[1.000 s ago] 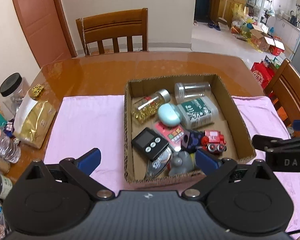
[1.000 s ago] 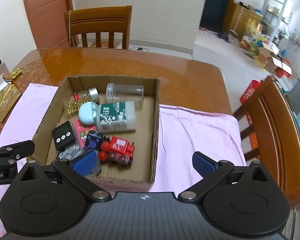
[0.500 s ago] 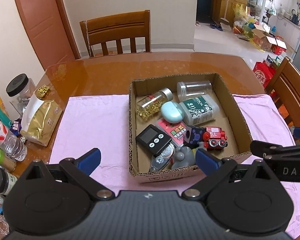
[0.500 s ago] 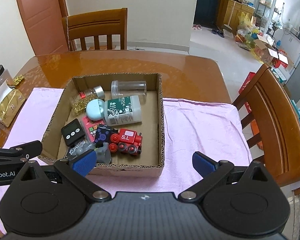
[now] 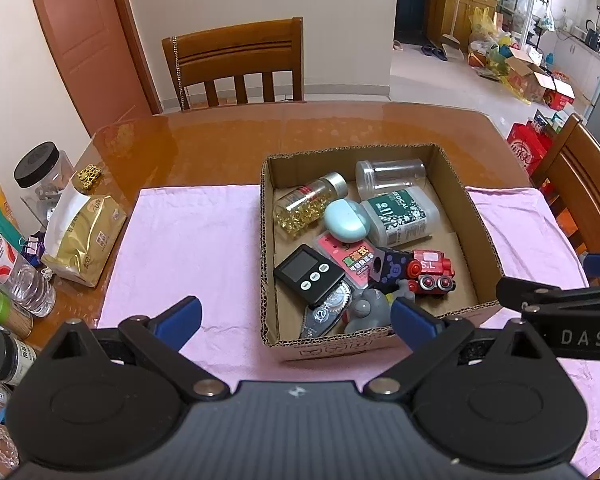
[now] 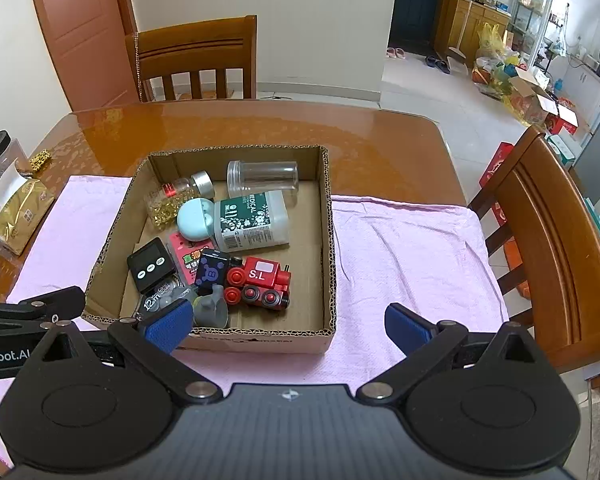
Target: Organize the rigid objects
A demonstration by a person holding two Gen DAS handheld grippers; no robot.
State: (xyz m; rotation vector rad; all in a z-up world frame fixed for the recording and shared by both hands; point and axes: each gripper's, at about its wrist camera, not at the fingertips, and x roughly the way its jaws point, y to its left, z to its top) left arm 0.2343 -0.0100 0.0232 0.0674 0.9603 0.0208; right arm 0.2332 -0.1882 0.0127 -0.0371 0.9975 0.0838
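Observation:
An open cardboard box [image 5: 486, 236] [image 6: 329, 240] sits on a pink cloth [image 5: 188, 240] [image 6: 404, 248]. It holds a red toy train [image 5: 430, 270] [image 6: 260, 280], a black timer [image 5: 306, 272] [image 6: 150, 264], a light blue case [image 5: 346, 226] [image 6: 194, 218], a white medical bottle [image 5: 400, 214] [image 6: 252, 220], a clear jar [image 5: 390, 176] [image 6: 262, 176], a bottle of gold capsules [image 5: 308, 204] [image 6: 176, 196] and a grey figure [image 5: 366, 312] [image 6: 210, 310]. My left gripper [image 5: 296, 316] is open and empty in front of the box. My right gripper [image 6: 286, 322] is open and empty at the box's near right corner.
Bottles, a black-lidded jar [image 5: 40, 168] and a gold bag [image 5: 84, 236] [image 6: 16, 208] crowd the table's left edge. Wooden chairs stand at the far side [image 5: 236, 64] [image 6: 196, 60] and the right side [image 6: 548, 248]. The glossy wooden table [image 5: 220, 148] extends beyond the box.
Both grippers have pulled back and up from the box, so it looks smaller and farther away. Both stay open and empty. The box's contents have not moved.

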